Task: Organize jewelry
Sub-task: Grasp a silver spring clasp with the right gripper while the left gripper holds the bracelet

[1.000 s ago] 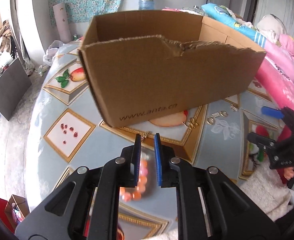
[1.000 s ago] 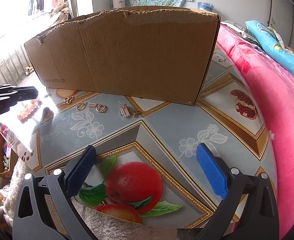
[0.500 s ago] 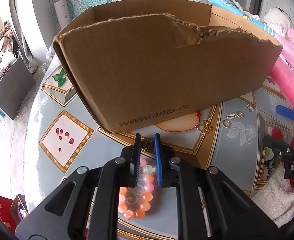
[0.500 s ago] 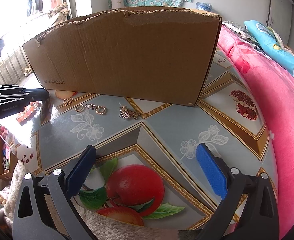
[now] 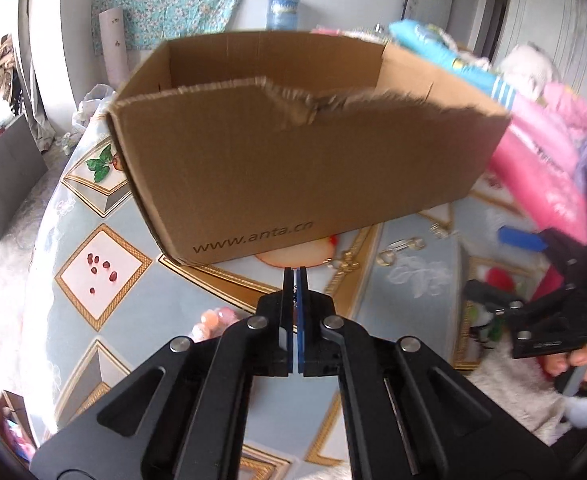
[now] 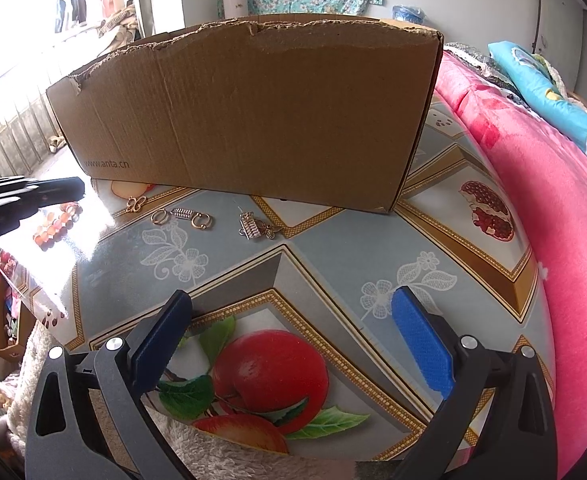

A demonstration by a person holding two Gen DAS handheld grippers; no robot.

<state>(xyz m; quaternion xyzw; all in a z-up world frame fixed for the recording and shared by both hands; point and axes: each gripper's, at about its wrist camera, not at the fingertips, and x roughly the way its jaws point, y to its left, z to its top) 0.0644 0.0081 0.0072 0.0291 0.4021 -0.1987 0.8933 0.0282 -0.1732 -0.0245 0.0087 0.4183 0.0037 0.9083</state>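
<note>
Lying just beside the closed left tongs: bead bracelet.

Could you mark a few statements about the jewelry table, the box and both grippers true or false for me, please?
1. The left gripper is shut. True.
2. The right gripper is shut. False: its jaws stand wide open, holding nothing.
3. The bead bracelet lies inside the box. False: it lies on the table, before the box.
4. Small gold pieces lie on the table before the box. True.
</note>
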